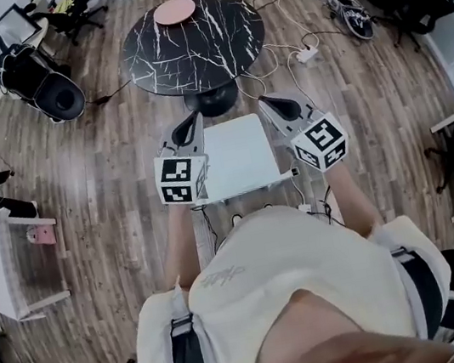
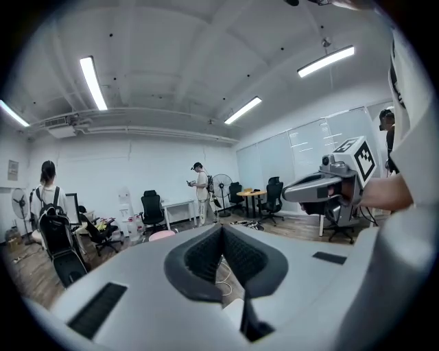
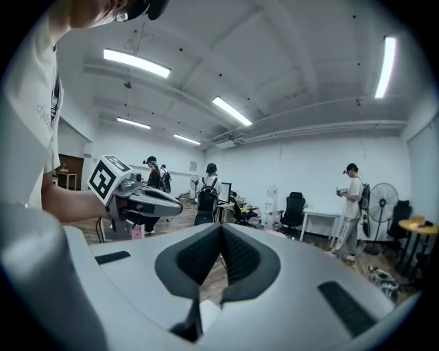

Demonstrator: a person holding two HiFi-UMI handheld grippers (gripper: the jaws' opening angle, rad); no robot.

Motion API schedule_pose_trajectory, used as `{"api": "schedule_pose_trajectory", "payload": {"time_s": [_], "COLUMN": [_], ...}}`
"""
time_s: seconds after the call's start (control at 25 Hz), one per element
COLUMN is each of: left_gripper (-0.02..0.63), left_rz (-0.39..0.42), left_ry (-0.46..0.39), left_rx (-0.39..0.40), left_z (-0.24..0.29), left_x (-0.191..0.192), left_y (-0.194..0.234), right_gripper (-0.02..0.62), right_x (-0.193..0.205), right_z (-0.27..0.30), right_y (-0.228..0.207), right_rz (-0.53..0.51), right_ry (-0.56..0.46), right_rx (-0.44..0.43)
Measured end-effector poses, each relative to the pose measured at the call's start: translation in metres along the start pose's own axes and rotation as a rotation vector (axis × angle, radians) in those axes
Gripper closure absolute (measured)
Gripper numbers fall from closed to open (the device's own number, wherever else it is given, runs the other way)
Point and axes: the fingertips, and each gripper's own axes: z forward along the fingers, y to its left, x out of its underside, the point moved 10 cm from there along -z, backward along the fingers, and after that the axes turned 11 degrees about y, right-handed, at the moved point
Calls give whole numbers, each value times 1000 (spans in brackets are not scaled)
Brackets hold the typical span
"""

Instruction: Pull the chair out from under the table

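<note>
Nearest you, the left tool (image 1: 188, 129) and right tool (image 1: 282, 107) hover about level, each with its jaws pressed together on nothing. The white chair (image 1: 241, 161) stands between them, its seat apparently clear of the round black surface (image 1: 213, 45) beyond. If more clearance is wanted, open both tools, grip the chair's near edge evenly, and draw straight back so it does not skew.

Chair (image 1: 241, 161) before table (image 1: 213, 45), between left claw (image 1: 191, 124), right claw (image 1: 282, 106); plate (image 1: 174, 10), perhaps, on table.
</note>
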Motion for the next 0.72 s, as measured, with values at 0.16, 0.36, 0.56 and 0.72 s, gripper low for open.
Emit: {"api": "schedule_pose_trajectory", "payload": {"time_s": [0.16, 0.36, 0.56, 0.72], "left_gripper": [589, 589, 588, 588], "left_rz": [-16, -50, -53, -55], "left_ry": [-39, -95, -61, -47], "left_rx": [-38, -95, -105, -83], "left_z": [-6, -17, -23, -23], "left_x": [-8, -10, 5, 11], "left_y": [5, 14, 10, 5], "right_gripper": [590, 591, 591, 591], "right_x": [-8, -5, 4, 5], "right_z": [1, 1, -2, -5], "right_y": [-6, -3, 6, 7], "right_rz": [-7, 11, 14, 19], "right_ry": [-31, -52, -52, -51], "right_rx": [12, 20, 24, 26]}}
